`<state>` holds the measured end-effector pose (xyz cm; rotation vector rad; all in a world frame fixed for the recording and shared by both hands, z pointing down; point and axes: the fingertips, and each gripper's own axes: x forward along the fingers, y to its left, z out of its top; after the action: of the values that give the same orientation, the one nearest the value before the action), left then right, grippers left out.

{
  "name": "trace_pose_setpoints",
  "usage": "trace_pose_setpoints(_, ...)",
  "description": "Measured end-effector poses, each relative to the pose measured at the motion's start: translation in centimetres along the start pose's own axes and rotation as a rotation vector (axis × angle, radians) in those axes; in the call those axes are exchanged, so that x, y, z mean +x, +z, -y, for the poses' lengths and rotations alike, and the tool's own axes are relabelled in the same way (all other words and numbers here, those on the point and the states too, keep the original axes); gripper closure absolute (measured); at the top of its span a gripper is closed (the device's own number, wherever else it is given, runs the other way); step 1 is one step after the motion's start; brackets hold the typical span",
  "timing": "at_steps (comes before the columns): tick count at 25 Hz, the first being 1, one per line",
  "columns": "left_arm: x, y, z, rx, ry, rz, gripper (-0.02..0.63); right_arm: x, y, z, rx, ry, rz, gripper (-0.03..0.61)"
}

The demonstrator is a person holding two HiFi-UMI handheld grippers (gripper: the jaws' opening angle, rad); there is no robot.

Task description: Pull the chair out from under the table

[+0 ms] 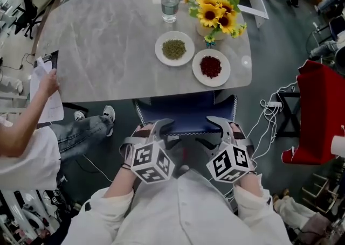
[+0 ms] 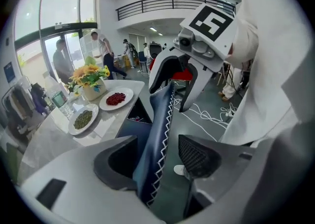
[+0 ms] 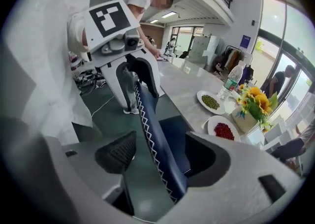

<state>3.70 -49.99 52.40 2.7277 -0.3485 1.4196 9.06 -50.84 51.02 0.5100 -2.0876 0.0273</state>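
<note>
On the grey marble desk [image 1: 108,39] stand two white plates side by side near the front edge. The green plate [image 1: 174,49] holds a heap of small green seeds, and the red plate [image 1: 211,67] holds dark red ones. Behind them a clear bottle [image 1: 169,1] is partly filled with water, and a pale vase [image 1: 207,29] carries sunflowers [image 1: 218,15].

The blue chair [image 1: 186,110] is pushed in at the desk's front edge, just below the red plate. Its seat runs under the top, while its back stands clear of the edge.

The left tongs [image 2: 160,161] are spread wide over the top of the chair back, which has white zigzag stitching. The back passes between the pads, with a clear gap at the ribbed one. The right tongs [image 3: 160,156] are parted the same way over the back's other end and are not clamped on it.

To the left of the chair, a seated person's legs [image 1: 89,128] lie close by. To the right, white cables [image 1: 269,114] trail over the floor beside a red-covered stand [image 1: 318,109].

Only the head view shows the seated person's hand [image 1: 48,83] on papers at the desk's left edge. Only the two tongs views show the gap around the chair back, along with glass doors and people standing beyond the desk.
</note>
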Motion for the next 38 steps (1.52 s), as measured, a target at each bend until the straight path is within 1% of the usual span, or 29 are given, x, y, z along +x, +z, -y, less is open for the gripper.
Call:
trace_pose_setpoints(3,0.8,-0.4,-0.1,0.051,-0.002,-0.035,0.364,0.9,-0.5,-0.3,-0.058,0.016,-0.044,0.307)
trace_pose_setpoints(7,1.6,-0.8,-0.5,0.077,-0.005,-0.061,0.364,2.5,-1.8,-0.7,-0.215,0.020,-0.162,0.307)
trace_pose_setpoints(10,2.1,-1.2,-0.6,0.102,-0.007,-0.085,0.364,3.3,-2.3,-1.0,-0.269,0.027,-0.203,0.307)
trace_pose_setpoints(16,3.0,-1.7,-0.5,0.113,-0.027,-0.103,0.364,4.3,-2.6,-0.7,-0.291,0.026,-0.227,0.307)
trace_pose_setpoints(21,3.8,-1.6,-0.6,0.096,-0.041,-0.103,0.364,4.9,-2.9,-0.7,-0.285,0.055,-0.236,0.308)
trace_pose_setpoints(26,4.5,-1.7,-0.2,0.093,-0.063,-0.112,0.365,5.4,-3.1,-0.8,-0.310,0.048,-0.244,0.311)
trace_pose_setpoints(28,4.6,-1.8,-0.2,0.097,-0.056,-0.119,0.368,5.4,-3.1,-0.7,-0.327,0.032,-0.239,0.378)
trace_pose_setpoints(29,4.7,-1.9,-0.2,0.103,-0.048,-0.126,0.372,5.5,-3.0,-0.6,-0.334,0.028,-0.237,0.394)
trace_pose_setpoints(30,4.8,-2.1,-0.3,0.111,-0.042,-0.135,0.392,5.5,-3.1,-0.6,-0.339,0.027,-0.236,0.405)
trace_pose_setpoints(35,5.1,-2.4,-0.3,0.155,-0.026,-0.160,0.428,5.6,-3.2,-0.6,-0.372,0.021,-0.235,0.423)
trace_pose_setpoints(38,5.3,-2.5,0.0,0.170,-0.036,-0.166,0.436,5.5,-3.3,-0.7,-0.377,0.025,-0.238,0.434)
